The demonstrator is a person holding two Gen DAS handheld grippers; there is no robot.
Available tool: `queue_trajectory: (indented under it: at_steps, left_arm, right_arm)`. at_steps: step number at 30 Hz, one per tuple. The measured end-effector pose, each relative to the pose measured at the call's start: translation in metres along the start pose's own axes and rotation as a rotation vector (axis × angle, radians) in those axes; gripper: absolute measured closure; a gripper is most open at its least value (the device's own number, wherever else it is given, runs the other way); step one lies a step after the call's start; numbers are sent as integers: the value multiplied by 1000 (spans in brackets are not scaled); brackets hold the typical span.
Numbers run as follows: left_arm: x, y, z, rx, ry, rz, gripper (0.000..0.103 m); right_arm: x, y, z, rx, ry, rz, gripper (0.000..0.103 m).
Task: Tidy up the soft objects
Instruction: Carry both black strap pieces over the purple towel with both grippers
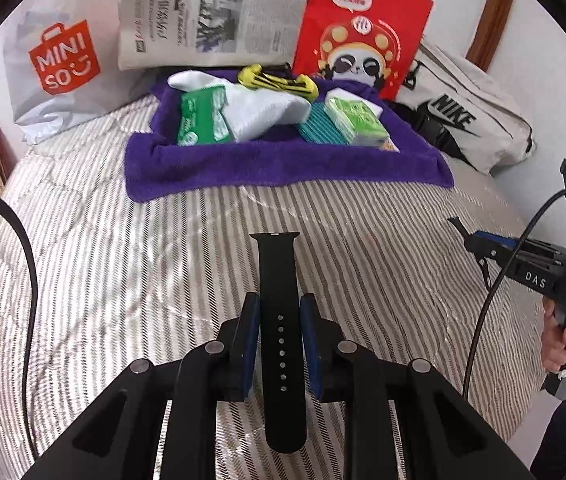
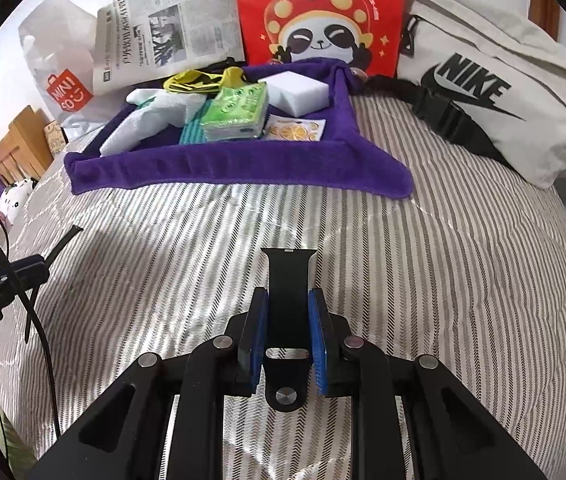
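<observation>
A: Where are the straps?
B: The left gripper (image 1: 280,340) pinches the holed strap (image 1: 281,336); the right gripper (image 2: 287,340) clamps the buckle strap (image 2: 289,304). Both hang over the striped quilt (image 1: 123,240).
A: Any writing?
B: Beyond the purple towel (image 1: 283,160) loaded with tissue packs (image 1: 203,116) and a sock (image 1: 259,112): a MINISO bag (image 1: 63,60), newspaper (image 1: 211,12), red panda bag (image 1: 363,28), NIKE bag (image 1: 463,120).
</observation>
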State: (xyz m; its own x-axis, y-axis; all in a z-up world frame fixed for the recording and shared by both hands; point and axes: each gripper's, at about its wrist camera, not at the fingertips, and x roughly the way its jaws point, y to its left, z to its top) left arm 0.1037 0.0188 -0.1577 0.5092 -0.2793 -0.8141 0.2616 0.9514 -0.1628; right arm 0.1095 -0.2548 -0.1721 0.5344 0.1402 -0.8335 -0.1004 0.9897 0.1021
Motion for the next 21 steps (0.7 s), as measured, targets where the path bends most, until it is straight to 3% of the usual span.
queue_trajectory:
  at_steps: [21]
  left_arm:
    - [-7,15,52,-2,-76,-20,83]
  right_arm:
    - [0,8,55,-31,-55,8,82]
